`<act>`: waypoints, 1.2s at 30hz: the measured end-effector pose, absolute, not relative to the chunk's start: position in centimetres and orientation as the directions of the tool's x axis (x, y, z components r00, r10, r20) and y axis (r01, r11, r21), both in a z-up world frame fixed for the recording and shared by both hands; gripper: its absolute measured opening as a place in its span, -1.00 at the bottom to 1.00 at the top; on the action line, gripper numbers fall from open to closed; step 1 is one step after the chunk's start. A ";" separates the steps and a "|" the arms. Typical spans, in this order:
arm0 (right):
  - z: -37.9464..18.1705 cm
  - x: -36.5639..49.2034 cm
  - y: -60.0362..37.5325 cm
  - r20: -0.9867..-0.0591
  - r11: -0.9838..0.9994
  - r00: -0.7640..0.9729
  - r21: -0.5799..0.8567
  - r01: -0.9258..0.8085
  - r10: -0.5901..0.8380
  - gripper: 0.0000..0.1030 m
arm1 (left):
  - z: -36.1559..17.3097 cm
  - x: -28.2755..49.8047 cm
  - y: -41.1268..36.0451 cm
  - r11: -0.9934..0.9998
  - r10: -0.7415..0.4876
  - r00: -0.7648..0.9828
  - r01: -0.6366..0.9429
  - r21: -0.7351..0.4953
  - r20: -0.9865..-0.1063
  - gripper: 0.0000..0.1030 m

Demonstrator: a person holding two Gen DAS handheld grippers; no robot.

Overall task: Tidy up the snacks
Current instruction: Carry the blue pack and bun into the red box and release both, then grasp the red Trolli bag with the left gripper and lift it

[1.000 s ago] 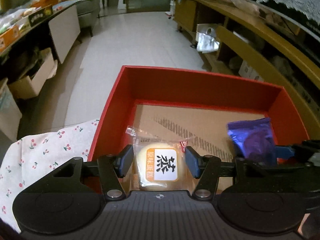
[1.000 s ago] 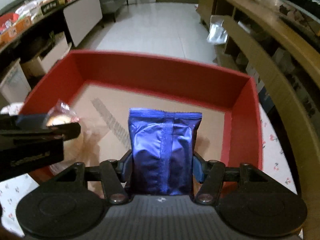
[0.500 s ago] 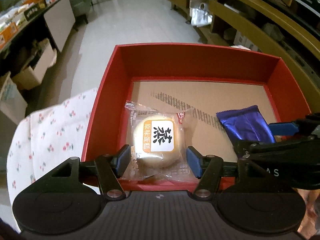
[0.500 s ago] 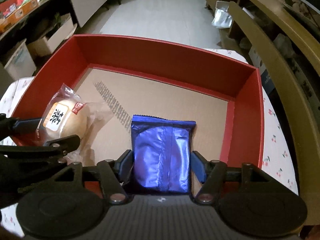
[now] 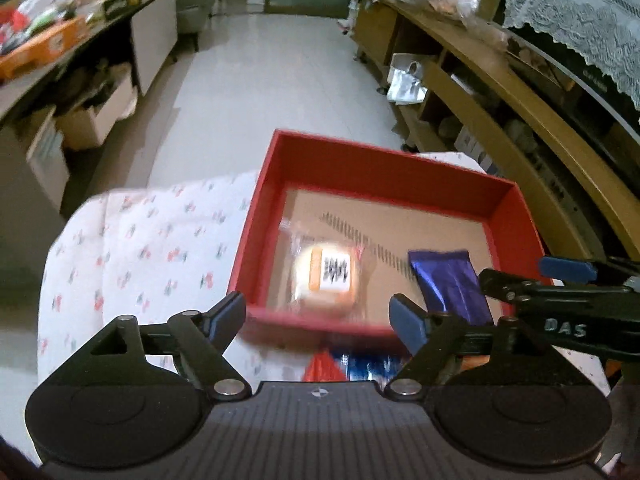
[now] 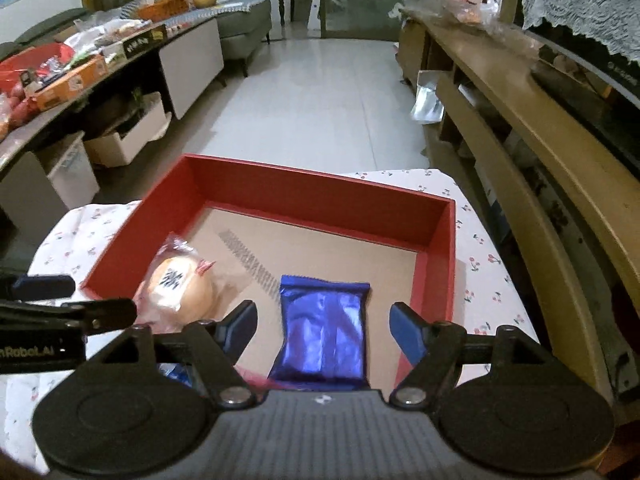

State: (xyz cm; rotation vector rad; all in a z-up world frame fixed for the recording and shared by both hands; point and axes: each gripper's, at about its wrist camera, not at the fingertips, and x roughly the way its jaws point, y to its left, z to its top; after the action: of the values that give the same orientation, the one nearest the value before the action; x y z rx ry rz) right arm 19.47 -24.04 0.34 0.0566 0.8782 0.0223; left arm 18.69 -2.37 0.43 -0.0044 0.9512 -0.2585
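Right wrist view: red box (image 6: 440, 256) sits on the cherry-print cloth (image 6: 484, 264) over the surface, and both snacks lie inside on its cardboard floor along the near edge. Blue foil packet (image 6: 322, 330) near the middle of that edge, flat, seam up; wrapped round cake (image 6: 180, 294) in the near left corner, in clear film with a printed label. Right gripper (image 6: 323, 326) fingers apart and opening, the packet between them in view but the pads not touching it. Left gripper (image 5: 318, 314) fingers also apart and opening, nothing clamped; the cake (image 5: 326, 280) lies beyond them in the box (image 5: 384, 168), motion-blurred. Handling, judged: both look light. Foil packet is slick and crinkly, contents probably crushable, so take it across the short width at mid-body with a gentle squeeze, not by the crimped ends. Cake is soft and would dent; film is slippery, so pinch the loose wrapper flap or hold the sides lightly. More wrappers (image 5: 352, 364) show on the surface just outside the box's near edge, type unclear.
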 end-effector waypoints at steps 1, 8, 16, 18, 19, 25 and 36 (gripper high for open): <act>0.6 18.9 -23.9 -0.772 0.998 0.634 0.062 -0.003 0.049 0.55 | 0.3 18.3 -2.2 0.970 -0.217 0.543 0.210 -0.119 -0.811 0.63; 0.9 13.9 -23.8 -0.793 0.993 0.600 0.121 -0.015 0.106 0.56 | -2.2 16.5 -2.4 0.933 -0.261 0.450 0.344 -0.104 -0.854 0.66; -0.4 11.2 -25.5 -0.830 0.984 0.538 0.179 0.008 0.147 0.56 | -4.8 17.2 -3.5 0.835 -0.264 0.401 0.550 0.000 -0.877 0.70; -0.8 11.6 -25.8 -0.836 0.982 0.526 0.190 0.019 0.152 0.56 | -5.6 17.3 -3.4 0.816 -0.265 0.394 0.578 0.013 -0.880 0.70; -0.9 11.8 -25.7 -0.840 0.982 0.521 0.190 0.018 0.153 0.56 | -5.8 17.6 -3.5 0.804 -0.272 0.386 0.595 0.013 -0.881 0.70; -1.5 12.4 -24.7 -0.848 0.980 0.499 0.199 -0.015 0.179 0.56 | -6.2 17.6 -3.0 0.764 -0.292 0.360 0.645 0.010 -0.886 0.73; -1.1 11.9 -25.3 -0.845 0.983 0.511 0.181 -0.005 0.158 0.56 | -7.9 16.2 -3.0 0.827 -0.209 0.384 0.560 0.047 -0.899 0.56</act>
State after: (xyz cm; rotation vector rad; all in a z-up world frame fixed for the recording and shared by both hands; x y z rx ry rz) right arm 11.88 -25.29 -1.09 0.1628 1.0310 0.0989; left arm 16.18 -3.00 -7.87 0.3735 1.0713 -0.5046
